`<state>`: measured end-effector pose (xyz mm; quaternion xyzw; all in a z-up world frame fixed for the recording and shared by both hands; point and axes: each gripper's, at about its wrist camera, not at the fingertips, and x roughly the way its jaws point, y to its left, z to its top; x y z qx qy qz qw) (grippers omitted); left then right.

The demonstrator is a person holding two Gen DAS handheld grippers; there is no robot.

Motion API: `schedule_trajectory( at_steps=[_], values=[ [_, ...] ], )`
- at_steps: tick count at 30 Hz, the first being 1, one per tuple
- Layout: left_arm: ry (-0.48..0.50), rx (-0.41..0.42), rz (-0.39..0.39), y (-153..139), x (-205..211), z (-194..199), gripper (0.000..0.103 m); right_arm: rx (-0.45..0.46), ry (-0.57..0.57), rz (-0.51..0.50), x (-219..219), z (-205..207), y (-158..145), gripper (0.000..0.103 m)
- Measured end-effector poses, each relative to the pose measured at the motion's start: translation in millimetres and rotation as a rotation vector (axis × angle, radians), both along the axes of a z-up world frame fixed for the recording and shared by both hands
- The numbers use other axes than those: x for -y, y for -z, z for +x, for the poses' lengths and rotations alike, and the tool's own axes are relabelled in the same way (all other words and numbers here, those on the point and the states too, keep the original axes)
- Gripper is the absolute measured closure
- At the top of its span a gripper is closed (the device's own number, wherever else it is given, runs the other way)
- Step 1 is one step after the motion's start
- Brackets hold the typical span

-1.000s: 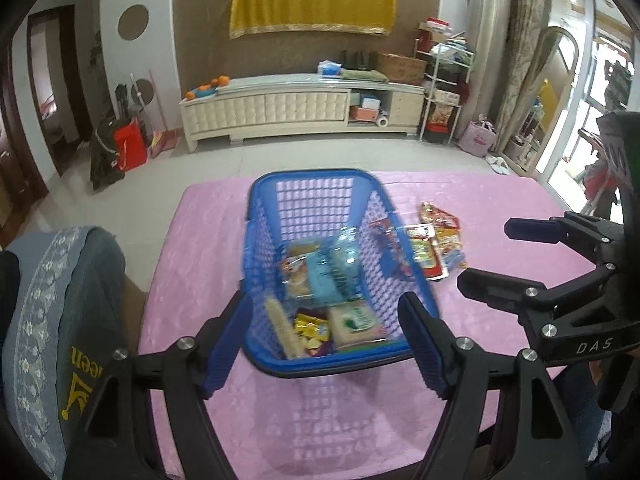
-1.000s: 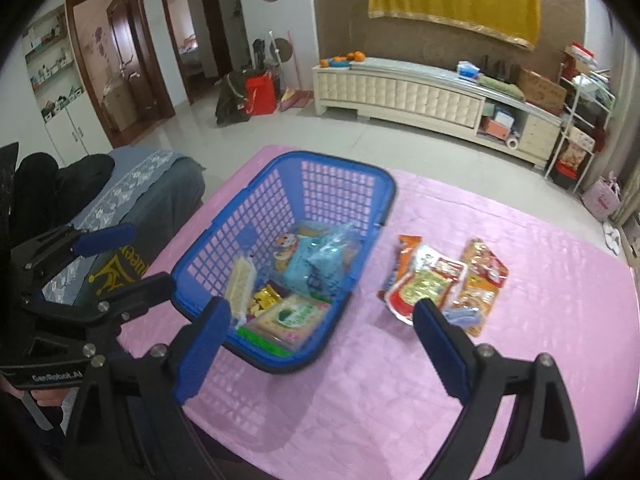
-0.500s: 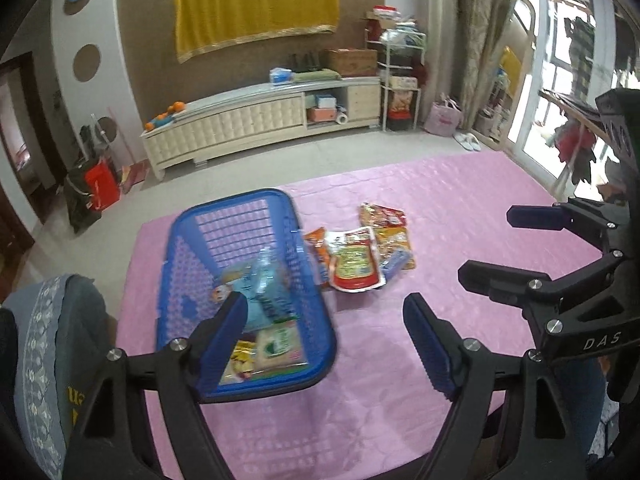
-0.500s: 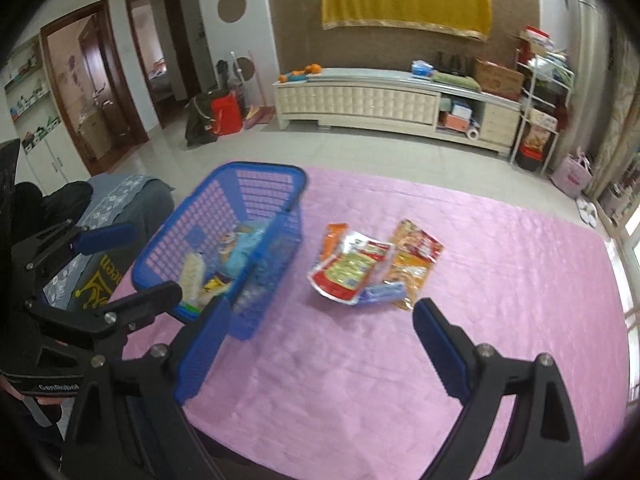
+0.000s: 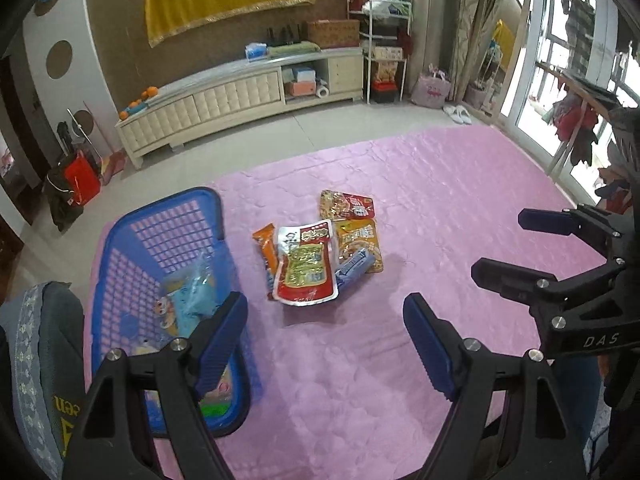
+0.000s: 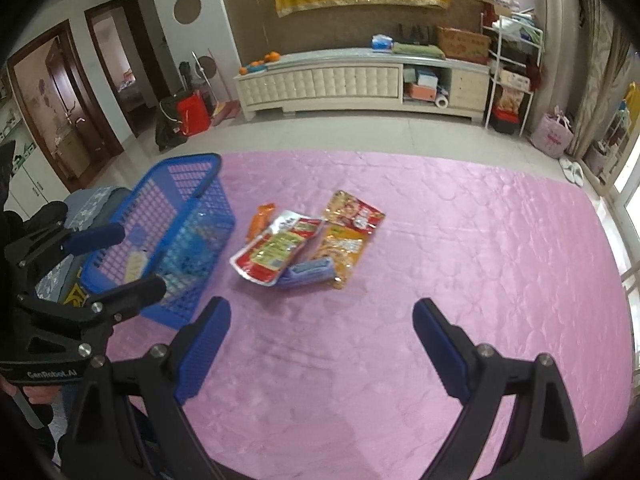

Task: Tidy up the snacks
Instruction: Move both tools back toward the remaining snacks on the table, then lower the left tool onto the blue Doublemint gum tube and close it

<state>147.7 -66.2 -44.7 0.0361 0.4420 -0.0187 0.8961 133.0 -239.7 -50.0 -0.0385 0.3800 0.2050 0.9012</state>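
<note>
Left wrist view: the left tool (image 5: 325, 339) hangs above the pink-covered counter (image 5: 440, 208), its blue-padded jaws spread wide after just opening a little further, with nothing between them. A blue plastic basket (image 5: 160, 216) stands at the counter's left side, a pale blue packet (image 5: 196, 292) and other snacks inside it. Just right of the basket, apart from it, lies a small heap of snack packets: a red-and-white pouch (image 5: 306, 266) on top, an orange packet (image 5: 267, 244) half under its left edge, two yellow-and-red bags (image 5: 352, 220) behind, a blue wrapper (image 5: 352, 266) at its right. Right wrist view: the right tool (image 6: 321, 343) is likewise wide open and empty, over bare cloth nearer than the heap.
</note>
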Motion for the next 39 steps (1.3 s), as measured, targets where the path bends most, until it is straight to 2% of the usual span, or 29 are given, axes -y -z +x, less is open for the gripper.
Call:
schedule_trajectory(
  at_steps=[8, 13, 19, 28, 31, 33, 35, 39],
  values=[
    [-0.009, -0.047, 0.052, 21.1, 15.6, 41.6, 0.024, -0.058, -0.021, 0.012, 16.3, 38.2, 17.8, 0.009],
    [-0.01, -0.083, 0.038, 42.3, 18.6, 60.5, 0.024, -0.079, -0.032, 0.013, 24.6, 57.8, 34.0, 0.009],
    [0.042, -0.101, 0.077, 65.8, 29.1, 85.6, 0.024, -0.08, -0.071, -0.032, 28.6, 82.3, 49.9, 0.009],
    [0.109, -0.145, 0.06, 104.5, 45.4, 126.8, 0.026, -0.091, -0.099, -0.023, 45.7, 109.3, 81.8, 0.009],
    [0.154, -0.183, 0.072, 121.9, 50.8, 134.9, 0.04, -0.112, -0.083, 0.004, 56.8, 117.0, 94.6, 0.009],
    [0.176, -0.207, 0.082, 133.4, 53.2, 142.0, 0.058, -0.129, -0.071, 0.017, 62.8, 122.2, 101.7, 0.008],
    [0.189, -0.221, 0.087, 141.9, 55.7, 149.3, 0.062, -0.147, -0.06, 0.018, 68.3, 126.6, 104.5, 0.008],
    [0.233, -0.245, 0.087, 152.1, 61.7, 155.4, 0.066, -0.121, -0.066, 0.019, 70.6, 122.5, 98.3, 0.008]
  ],
)
